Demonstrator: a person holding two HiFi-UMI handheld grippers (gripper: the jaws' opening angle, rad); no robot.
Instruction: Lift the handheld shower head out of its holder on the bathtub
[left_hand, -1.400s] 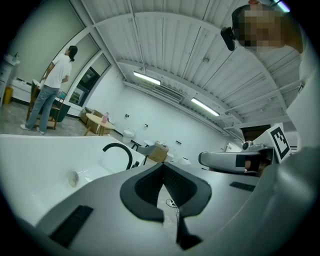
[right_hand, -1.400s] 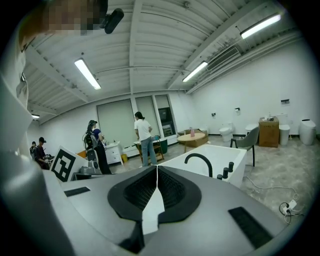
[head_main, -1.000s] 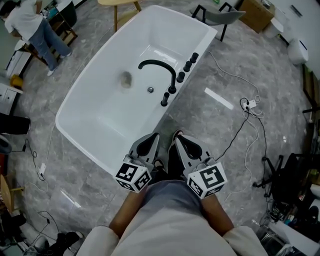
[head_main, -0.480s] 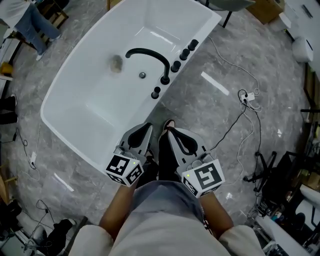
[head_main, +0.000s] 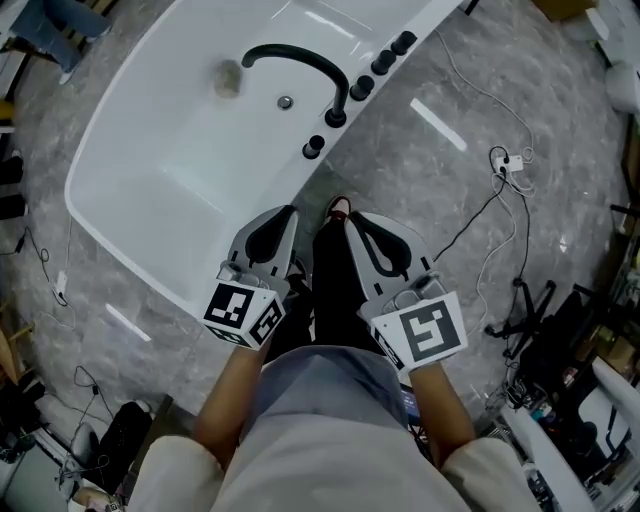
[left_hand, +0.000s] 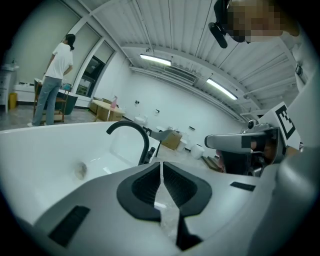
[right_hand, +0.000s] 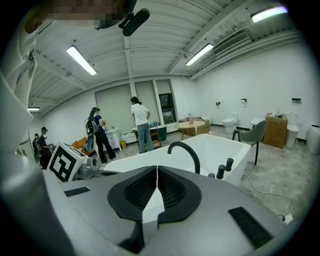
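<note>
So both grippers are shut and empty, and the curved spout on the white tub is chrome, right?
Not chrome: the head view shows the curved spout is black. The left gripper and right gripper are shut and empty, and the tub is white.

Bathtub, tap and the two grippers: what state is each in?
Bathtub: empty, no water in it.
Black tap: not running.
Rim fittings: standing upright, untouched.
Left gripper: jaws shut, nothing between them.
Right gripper: jaws shut, nothing between them.
</note>
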